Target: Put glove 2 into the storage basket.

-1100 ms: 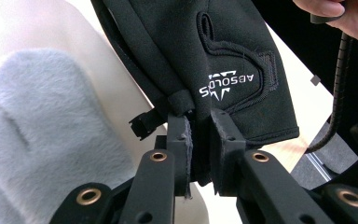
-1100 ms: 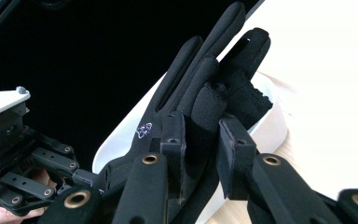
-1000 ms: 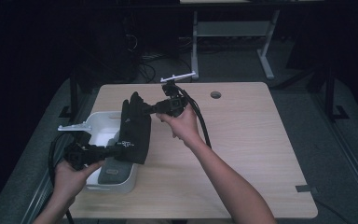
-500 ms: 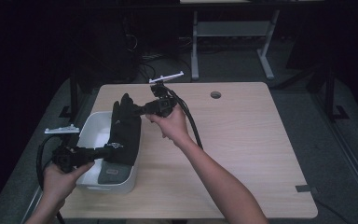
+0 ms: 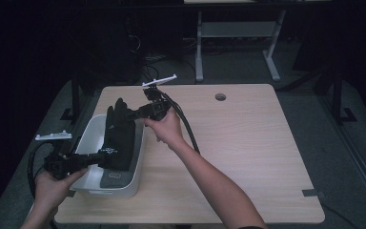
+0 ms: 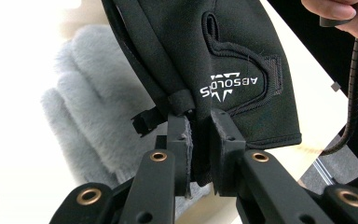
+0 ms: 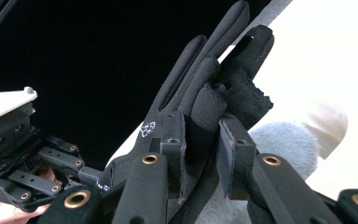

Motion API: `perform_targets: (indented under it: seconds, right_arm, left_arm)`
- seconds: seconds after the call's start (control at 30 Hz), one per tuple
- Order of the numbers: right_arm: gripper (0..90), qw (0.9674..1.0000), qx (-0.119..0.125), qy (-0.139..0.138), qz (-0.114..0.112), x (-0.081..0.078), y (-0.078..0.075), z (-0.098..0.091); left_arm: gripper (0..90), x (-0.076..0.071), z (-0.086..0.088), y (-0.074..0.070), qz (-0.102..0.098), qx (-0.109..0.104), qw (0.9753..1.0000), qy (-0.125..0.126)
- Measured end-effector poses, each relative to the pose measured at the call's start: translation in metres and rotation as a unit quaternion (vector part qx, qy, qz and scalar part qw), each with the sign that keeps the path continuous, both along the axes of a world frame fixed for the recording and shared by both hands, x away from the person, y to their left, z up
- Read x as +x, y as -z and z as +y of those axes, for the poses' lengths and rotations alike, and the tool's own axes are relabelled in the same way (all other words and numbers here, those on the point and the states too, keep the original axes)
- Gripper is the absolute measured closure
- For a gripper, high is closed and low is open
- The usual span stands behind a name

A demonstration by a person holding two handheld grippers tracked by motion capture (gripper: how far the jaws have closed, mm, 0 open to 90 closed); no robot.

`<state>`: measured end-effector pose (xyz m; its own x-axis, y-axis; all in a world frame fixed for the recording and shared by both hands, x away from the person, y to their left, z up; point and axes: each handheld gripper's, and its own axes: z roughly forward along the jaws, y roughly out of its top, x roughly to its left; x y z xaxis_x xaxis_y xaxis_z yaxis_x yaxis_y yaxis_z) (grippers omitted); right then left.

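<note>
Over the white bin (image 5: 136, 179), the black glove (image 5: 118, 138) hangs stretched out long, lying along the bin. The left gripper (image 5: 96, 159) pinches its cuff at the near end. The right gripper (image 5: 132, 113) pinches its fingers at the far end. A grey glove (image 6: 81, 119) lies inside the bin, just below.

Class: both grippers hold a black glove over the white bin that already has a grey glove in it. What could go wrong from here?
1. The left gripper pinches only the cuff edge of the black glove; it might slip out.
2. The right gripper grips just the fingers, so the glove could twist or fold as it is lowered.
3. It hangs near the rim of the bin and may drape over the edge rather than land on the grey glove.
</note>
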<state>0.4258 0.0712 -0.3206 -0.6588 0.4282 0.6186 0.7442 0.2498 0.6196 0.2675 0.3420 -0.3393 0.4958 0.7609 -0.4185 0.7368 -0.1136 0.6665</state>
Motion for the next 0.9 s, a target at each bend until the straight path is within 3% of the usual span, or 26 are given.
perform_targets:
  seconds: [0.43, 0.9]
  right_arm:
    - [73.6, 0.9999, -0.010, -0.006, 0.011, 0.004, 0.015, 0.016]
    - [73.4, 0.9985, -0.036, -0.014, 0.038, 0.008, 0.045, 0.032]
  left_arm:
    - [80.1, -0.001, 0.012, 0.011, 0.015, 0.000, 0.9998, -0.009]
    - [79.8, 0.001, 0.022, 0.032, 0.057, -0.021, 0.9981, -0.010]
